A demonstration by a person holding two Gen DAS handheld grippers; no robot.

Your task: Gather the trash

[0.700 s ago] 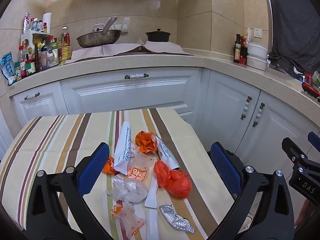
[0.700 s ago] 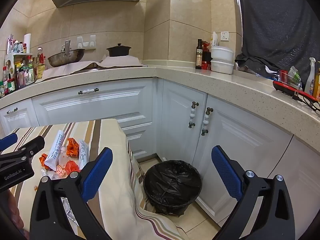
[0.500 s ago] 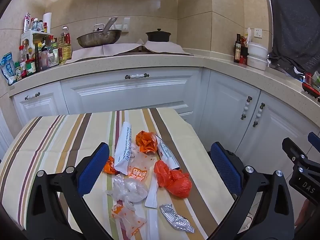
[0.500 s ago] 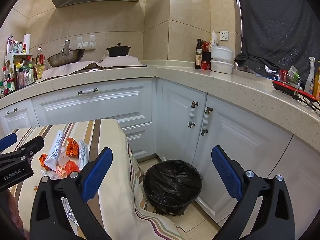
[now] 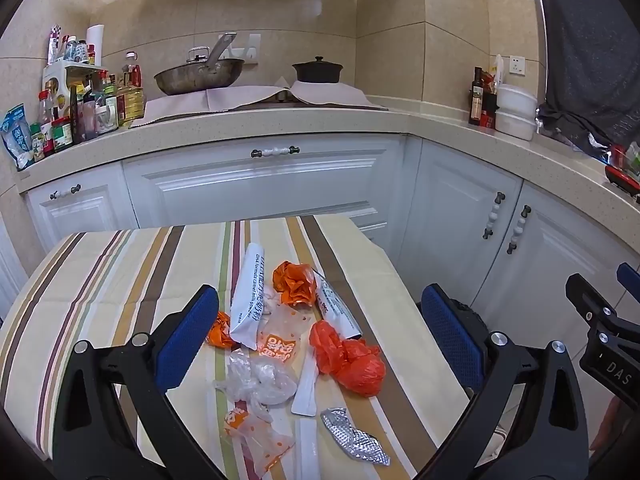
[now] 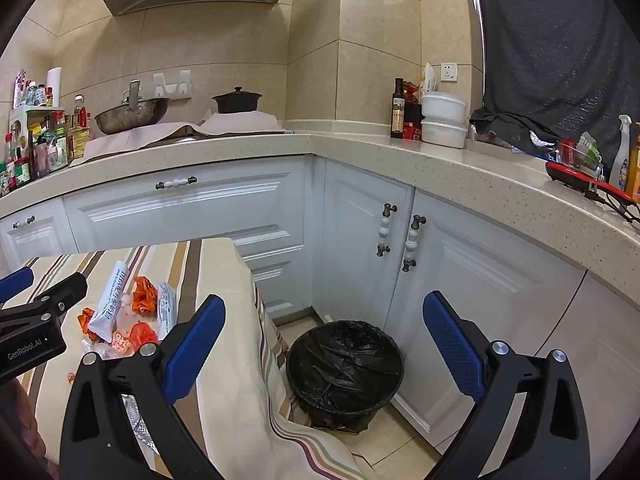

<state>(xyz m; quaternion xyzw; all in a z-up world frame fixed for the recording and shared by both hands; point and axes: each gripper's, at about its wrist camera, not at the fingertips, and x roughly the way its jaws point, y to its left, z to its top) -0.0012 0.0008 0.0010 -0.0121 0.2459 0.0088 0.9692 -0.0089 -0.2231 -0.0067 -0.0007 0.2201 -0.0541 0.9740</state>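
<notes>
A heap of trash lies on the striped tablecloth (image 5: 120, 264), near the table's right edge: a white sachet (image 5: 250, 304) with dark lettering, a crumpled orange wrapper (image 5: 294, 282) just beside it, a red-orange plastic bag (image 5: 352, 360) toward the right edge, clear crumpled film (image 5: 256, 376), an orange-printed clear packet (image 5: 280, 342) and a piece of silver foil (image 5: 354, 438) nearest the camera. The left gripper (image 5: 320, 336) hangs above the heap, jaws wide apart, blue pads clear of every item. The right gripper (image 6: 324, 344), jaws likewise wide apart and empty, is off the table's right edge, above a round bin (image 6: 344, 372) lined with a black bag, which stands on the floor between the table and the white corner cabinets (image 6: 460, 264). On the counter behind are a wok (image 5: 198, 76) and a black pot (image 5: 318, 70).
</notes>
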